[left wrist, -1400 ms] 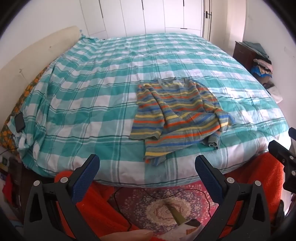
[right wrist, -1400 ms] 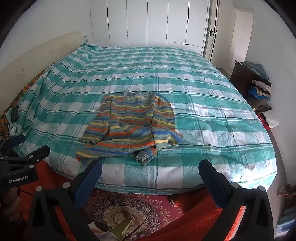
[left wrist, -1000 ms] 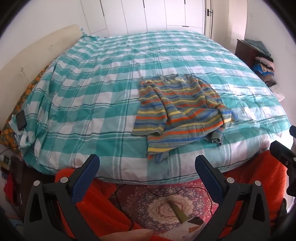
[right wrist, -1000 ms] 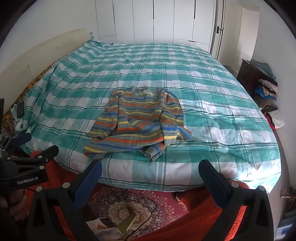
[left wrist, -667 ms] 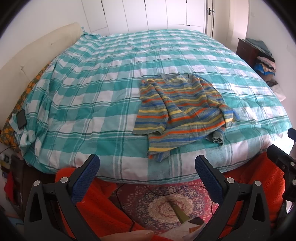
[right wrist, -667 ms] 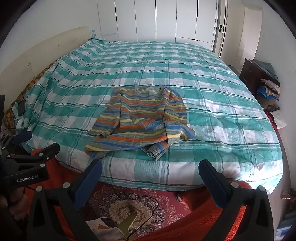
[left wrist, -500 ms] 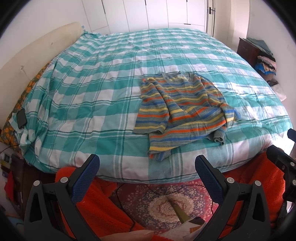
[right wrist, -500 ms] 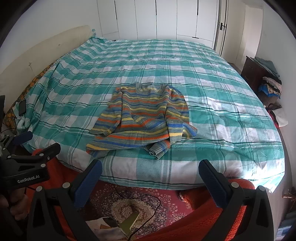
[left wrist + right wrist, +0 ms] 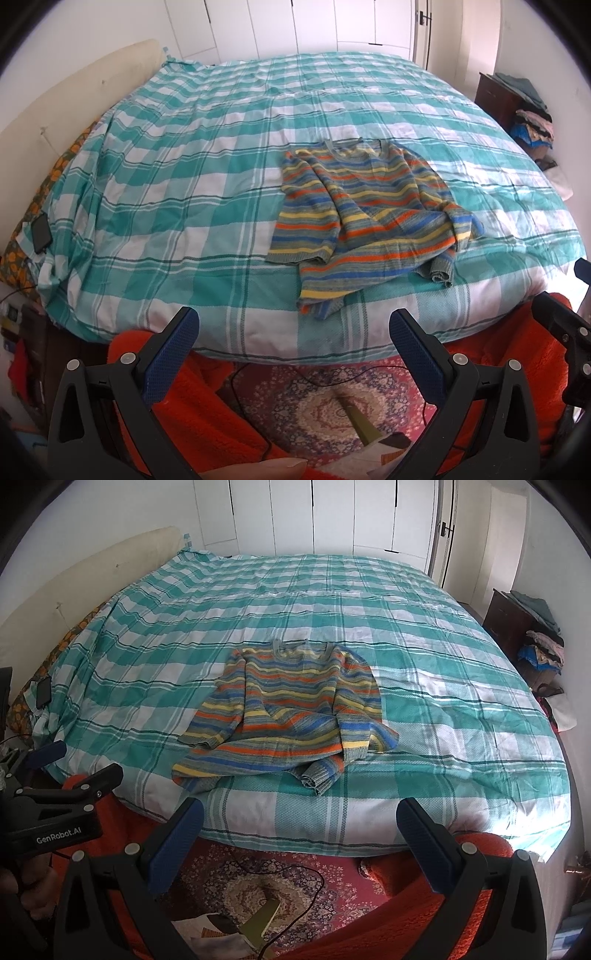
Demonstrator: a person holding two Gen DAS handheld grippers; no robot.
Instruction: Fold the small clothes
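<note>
I have both grippers held off the near edge of the bed (image 9: 155, 206), above a patterned rug (image 9: 325, 402), and neither touches anything. The left gripper (image 9: 293, 336) has its two blue-padded jaws spread wide and empty. The right gripper (image 9: 300, 825) is the same: wide apart, nothing between the jaws.

The striped sweater (image 9: 365, 214) lies rumpled on the green and white checked bedcover, near the bed's near edge and well away from its far edge and both side edges. Its neckline points toward the far edge and its hem toward me, so its long axis runs roughly away from the grippers. One hem corner hangs slightly over the near edge. A sleeve is folded across the body, and its ribbed cuff (image 9: 317, 773) lies bunched by the near edge.

From the left gripper the sweater lies ahead and somewhat to the right; from the right gripper it lies ahead and slightly to the left. It sits between the two, and I judge neither clearly nearer. I judge the fold not yet begun; the garment looks to need spreading flat first.
</note>
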